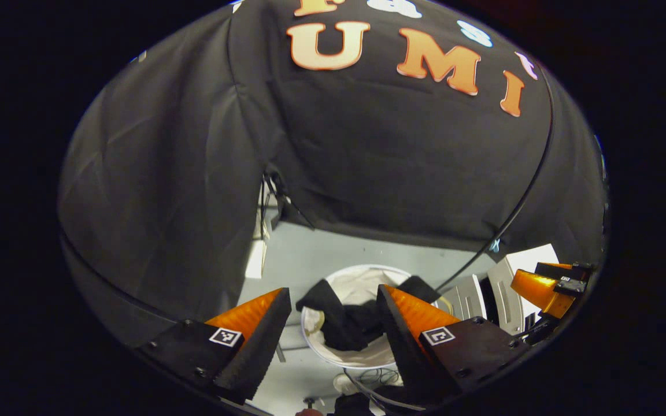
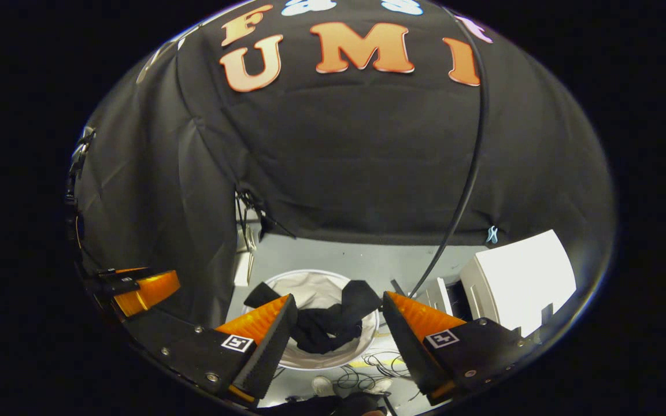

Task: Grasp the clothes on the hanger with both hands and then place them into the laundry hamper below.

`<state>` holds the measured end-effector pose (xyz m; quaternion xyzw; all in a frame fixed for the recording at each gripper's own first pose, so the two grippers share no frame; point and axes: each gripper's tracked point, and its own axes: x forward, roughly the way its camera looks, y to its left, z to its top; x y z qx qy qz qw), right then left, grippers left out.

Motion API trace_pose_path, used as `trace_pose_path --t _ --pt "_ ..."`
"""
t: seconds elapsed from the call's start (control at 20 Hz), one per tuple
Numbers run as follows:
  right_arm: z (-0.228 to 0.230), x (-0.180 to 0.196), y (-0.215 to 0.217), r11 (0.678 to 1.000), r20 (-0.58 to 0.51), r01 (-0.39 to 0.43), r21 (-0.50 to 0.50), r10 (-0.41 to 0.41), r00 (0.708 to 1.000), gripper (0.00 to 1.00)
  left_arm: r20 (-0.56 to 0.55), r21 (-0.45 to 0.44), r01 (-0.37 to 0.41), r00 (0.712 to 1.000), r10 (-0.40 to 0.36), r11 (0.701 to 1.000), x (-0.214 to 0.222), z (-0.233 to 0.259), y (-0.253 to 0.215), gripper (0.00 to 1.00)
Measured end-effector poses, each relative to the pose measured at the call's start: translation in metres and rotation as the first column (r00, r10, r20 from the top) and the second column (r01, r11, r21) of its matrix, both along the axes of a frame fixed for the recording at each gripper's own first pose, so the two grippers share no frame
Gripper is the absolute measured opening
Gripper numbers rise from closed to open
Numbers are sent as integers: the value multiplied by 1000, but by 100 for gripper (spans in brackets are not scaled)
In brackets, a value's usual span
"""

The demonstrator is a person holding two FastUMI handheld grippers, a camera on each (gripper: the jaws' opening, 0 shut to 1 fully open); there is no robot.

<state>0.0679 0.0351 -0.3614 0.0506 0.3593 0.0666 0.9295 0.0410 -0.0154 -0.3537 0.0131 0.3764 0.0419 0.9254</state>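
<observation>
Clothes were in the hamper, and both my claws were empty.

The dark clothes lay in the white laundry hamper on the floor, partly draped over its rim. My left claw and right claw hung above it, spread wide, holding nothing. I judged the drop step done. Next I would only need to lift both away.

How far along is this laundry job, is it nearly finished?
It looks essentially done. The black clothes lie in the round white hamper on the floor, parts draped over its rim. Nothing is in hand: the left gripper and right gripper are both open above it, holding nothing. Little seems left beyond perhaps tucking in the draped parts.
</observation>
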Motion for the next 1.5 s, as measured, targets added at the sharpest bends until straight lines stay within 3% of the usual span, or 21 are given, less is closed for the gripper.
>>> trace_pose_path --t 0.3,0.65,0.75,0.9,0.95,1.05,1.25,1.5 --pt "87 1 -29 1000 146 19 -11 -17 989 92 213 -10 -15 977 17 1000 11 122 8 98" --pt "187 -6 -59 997 323 83 2 -79 943 92 440 38 43 897 -55 998 25 248 -4 100" --pt "220 -11 -73 995 378 100 -15 -87 922 92 488 59 58 869 -79 997 22 277 -8 95" --pt "267 -21 -81 993 459 116 -14 -97 883 92 553 72 81 826 -108 994 18 313 -20 95" --pt "284 -27 -84 993 488 119 -19 -94 868 100 573 69 88 812 -111 994 17 325 -22 95" --pt "318 -35 -88 992 547 122 -41 -80 834 100 609 65 105 783 -123 992 14 351 -26 99" --pt "375 -44 -89 994 631 109 -26 -69 773 100 687 89 103 714 -136 991 5 404 -19 96" --pt "418 -64 -95 991 703 120 -50 -51 709 100 739 68 70 666 -97 995 -7 440 -1 94"
